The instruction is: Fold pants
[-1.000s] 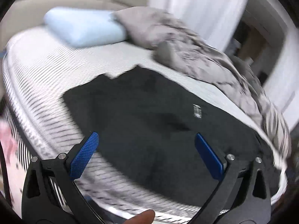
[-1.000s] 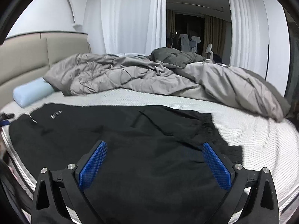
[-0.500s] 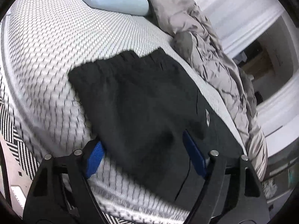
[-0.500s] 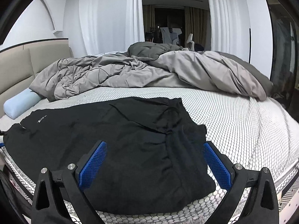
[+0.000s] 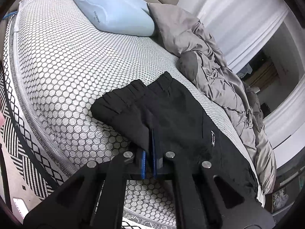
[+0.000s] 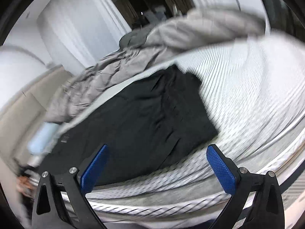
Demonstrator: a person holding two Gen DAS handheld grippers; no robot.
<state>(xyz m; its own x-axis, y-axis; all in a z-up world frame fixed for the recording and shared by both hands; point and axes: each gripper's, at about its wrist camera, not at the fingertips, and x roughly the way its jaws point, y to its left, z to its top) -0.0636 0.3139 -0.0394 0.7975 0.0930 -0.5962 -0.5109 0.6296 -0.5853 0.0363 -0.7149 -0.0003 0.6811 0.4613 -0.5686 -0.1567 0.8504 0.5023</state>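
Black pants [image 5: 171, 112] lie flat along the near side of the bed, folded lengthwise, with a small white label on them. My left gripper [image 5: 149, 152] is shut on the pants' near edge, close to the cuffed end; the cloth runs between its blue pads. In the right wrist view, which is blurred by motion, the pants [image 6: 137, 122] lie ahead, their other end to the right. My right gripper [image 6: 158, 164] is open and empty, just short of the pants' near edge.
The bed has a white mattress cover with a hexagon pattern [image 5: 63, 72]. A light blue pillow [image 5: 112, 9] lies at the head. A rumpled grey duvet [image 5: 215, 72] is heaped along the far side. A black-and-white patterned rug [image 5: 17, 152] is on the floor.
My left gripper has dropped to the pants' near edge and shut on it. My right gripper has swung and tilted over the other end, still open.
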